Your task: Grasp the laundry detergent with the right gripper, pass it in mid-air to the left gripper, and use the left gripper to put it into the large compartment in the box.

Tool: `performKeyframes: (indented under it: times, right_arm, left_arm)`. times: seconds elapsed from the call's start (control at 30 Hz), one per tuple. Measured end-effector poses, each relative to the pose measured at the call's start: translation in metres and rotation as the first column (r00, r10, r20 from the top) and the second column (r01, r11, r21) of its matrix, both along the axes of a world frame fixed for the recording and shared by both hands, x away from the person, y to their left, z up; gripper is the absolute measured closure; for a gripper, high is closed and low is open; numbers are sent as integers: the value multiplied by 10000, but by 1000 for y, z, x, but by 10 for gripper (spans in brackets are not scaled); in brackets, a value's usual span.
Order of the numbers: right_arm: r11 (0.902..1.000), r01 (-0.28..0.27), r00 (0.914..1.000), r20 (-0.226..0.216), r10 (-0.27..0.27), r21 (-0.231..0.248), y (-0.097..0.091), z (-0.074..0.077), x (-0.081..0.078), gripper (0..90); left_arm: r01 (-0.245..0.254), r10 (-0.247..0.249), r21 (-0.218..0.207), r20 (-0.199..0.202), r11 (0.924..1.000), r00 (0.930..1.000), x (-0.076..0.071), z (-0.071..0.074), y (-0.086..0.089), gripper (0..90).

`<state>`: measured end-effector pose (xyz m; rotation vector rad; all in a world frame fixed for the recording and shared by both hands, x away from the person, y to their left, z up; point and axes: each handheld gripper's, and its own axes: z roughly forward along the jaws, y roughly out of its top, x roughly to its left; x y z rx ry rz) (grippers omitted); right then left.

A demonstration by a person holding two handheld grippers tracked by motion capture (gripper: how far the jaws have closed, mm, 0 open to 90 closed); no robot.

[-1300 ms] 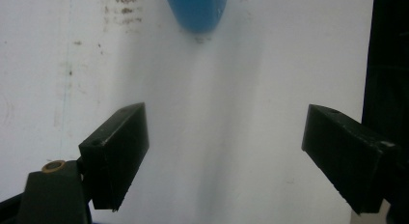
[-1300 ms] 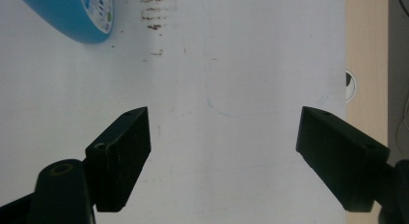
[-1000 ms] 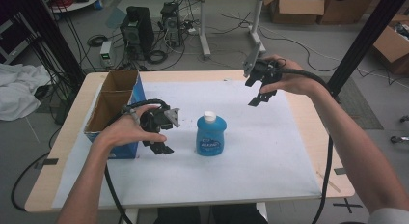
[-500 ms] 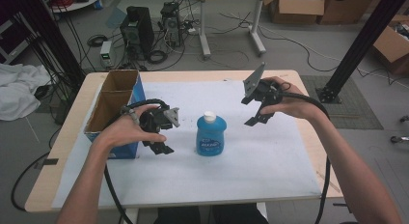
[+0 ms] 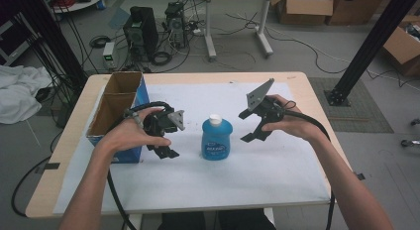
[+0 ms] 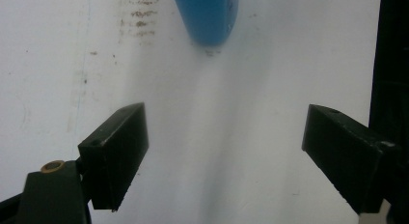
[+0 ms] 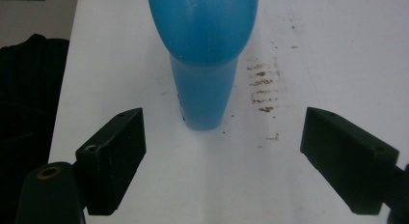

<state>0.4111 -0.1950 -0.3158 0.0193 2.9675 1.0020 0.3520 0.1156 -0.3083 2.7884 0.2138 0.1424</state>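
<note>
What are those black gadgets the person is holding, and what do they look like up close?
They are two handheld grippers. The left gripper and right gripper are black, each with two blocky, flat-faced jaws. Each carries a grey three-cornered plate dotted with small holes on top and trails a thick black cable. A brass-coloured fitting sits by one jaw. The forearms are bare, no sleeves.
</note>
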Motion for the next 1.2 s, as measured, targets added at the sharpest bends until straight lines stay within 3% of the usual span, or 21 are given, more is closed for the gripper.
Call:
performKeyframes:
  times: [0.23,0.53,0.83,1.2]
  right_arm:
    - [9948,247,9994,-273,-221,990,0,-11,-7,153]
    - [9902,436,9985,-385,-388,1324,10,-28,-12,151]
    - [9822,608,9953,-849,-462,1778,19,-43,-12,153]
    - [9816,650,9955,-795,-514,1797,32,-53,-15,170]
  left_arm:
    - [-30,30,2,40,10000,10000,0,1,0,172]
    - [8,-8,18,3,10000,10000,-2,1,-1,172]
    - [-21,21,19,20,10000,10000,-3,1,1,172]
    - [-13,13,-8,-31,10000,10000,-4,-2,1,172]
